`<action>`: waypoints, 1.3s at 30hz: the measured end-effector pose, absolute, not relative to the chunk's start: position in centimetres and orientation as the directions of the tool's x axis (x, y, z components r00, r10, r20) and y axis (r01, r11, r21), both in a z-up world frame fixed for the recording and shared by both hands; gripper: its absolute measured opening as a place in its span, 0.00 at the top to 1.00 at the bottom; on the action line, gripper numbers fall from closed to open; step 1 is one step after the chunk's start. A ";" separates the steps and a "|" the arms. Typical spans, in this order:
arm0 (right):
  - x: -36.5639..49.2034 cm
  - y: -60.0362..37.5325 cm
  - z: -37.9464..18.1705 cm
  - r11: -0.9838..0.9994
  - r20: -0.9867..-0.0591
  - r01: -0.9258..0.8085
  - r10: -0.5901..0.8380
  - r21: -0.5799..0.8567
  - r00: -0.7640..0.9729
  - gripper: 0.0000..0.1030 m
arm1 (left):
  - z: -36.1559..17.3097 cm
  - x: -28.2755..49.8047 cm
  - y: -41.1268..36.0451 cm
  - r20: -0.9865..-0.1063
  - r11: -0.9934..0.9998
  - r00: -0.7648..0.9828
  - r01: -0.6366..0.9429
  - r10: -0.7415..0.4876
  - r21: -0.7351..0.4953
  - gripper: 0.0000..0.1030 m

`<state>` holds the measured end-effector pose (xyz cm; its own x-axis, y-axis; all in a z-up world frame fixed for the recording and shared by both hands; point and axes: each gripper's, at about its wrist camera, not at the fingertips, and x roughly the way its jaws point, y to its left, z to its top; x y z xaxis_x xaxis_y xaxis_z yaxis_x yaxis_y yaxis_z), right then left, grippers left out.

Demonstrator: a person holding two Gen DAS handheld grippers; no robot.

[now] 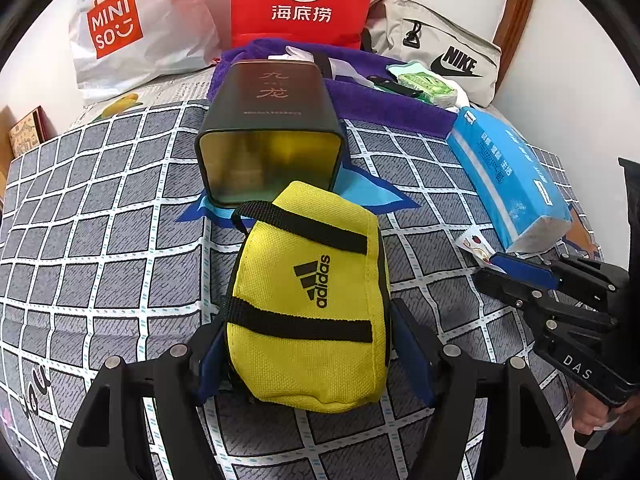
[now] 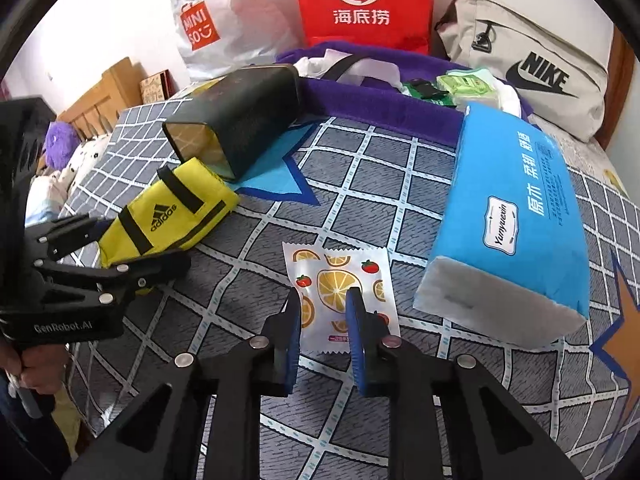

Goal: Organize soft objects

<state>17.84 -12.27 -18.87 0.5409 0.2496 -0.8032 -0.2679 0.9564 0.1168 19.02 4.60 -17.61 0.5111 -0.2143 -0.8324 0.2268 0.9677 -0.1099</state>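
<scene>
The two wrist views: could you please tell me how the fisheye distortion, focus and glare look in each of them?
Left wrist view: strong barrel distortion bows the checked bedspread; dark vignette in the corners; the yellow adidas pouch is sharp; soft reflections inside the open tin. Right wrist view: same bowing; the fruit-print sachet and blue tissue pack are crisp; light is even with no hard shadows.

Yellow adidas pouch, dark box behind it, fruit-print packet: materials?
Yellow adidas pouch: woven synthetic fabric, matte; the weave grain and sewn black webbing straps show. Dark box: probably metal tin, satin dark outside; its open end shows a gold, reflective interior and a rolled rim. Fruit-print packet: thin plastic film, likely glossy; serrated edges, lies flat.
</scene>
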 end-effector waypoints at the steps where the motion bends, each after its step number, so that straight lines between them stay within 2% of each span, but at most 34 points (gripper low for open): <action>1: 17.9 -12.4 -18.9 0.954 -0.802 -0.268 0.263 0.134 0.536 0.85 | -17.6 19.0 4.6 -0.833 0.968 0.510 0.227 -0.215 -0.110 0.32; 2: 18.0 -12.7 -18.9 0.953 -0.801 -0.259 0.277 0.159 0.530 0.91 | -17.6 19.0 4.6 -0.833 0.968 0.509 0.227 -0.214 -0.110 0.32; 3: 17.9 -12.8 -18.9 0.952 -0.798 -0.252 0.285 0.173 0.530 0.92 | -17.6 19.0 4.6 -0.834 0.968 0.509 0.227 -0.214 -0.110 0.32; 13: 16.4 -13.4 -15.6 0.948 -0.755 -0.286 0.290 0.141 0.589 0.96 | -16.8 18.9 4.7 -0.826 0.962 0.503 0.223 -0.253 -0.159 0.32; 17: 16.4 -14.1 -14.4 0.951 -0.743 -0.274 0.285 0.142 0.605 0.97 | -15.7 18.6 4.4 -0.816 0.960 0.517 0.230 -0.259 -0.159 0.37; 25: 16.3 -14.7 -12.2 0.947 -0.717 -0.285 0.301 0.148 0.629 0.97 | -13.0 18.4 4.0 -0.796 0.960 0.546 0.236 -0.261 -0.153 0.40; 39: 19.2 -16.7 -8.1 0.939 -0.654 -0.296 0.337 0.177 0.677 0.97 | -8.2 20.5 3.0 -0.754 0.948 0.584 0.266 -0.302 -0.175 0.41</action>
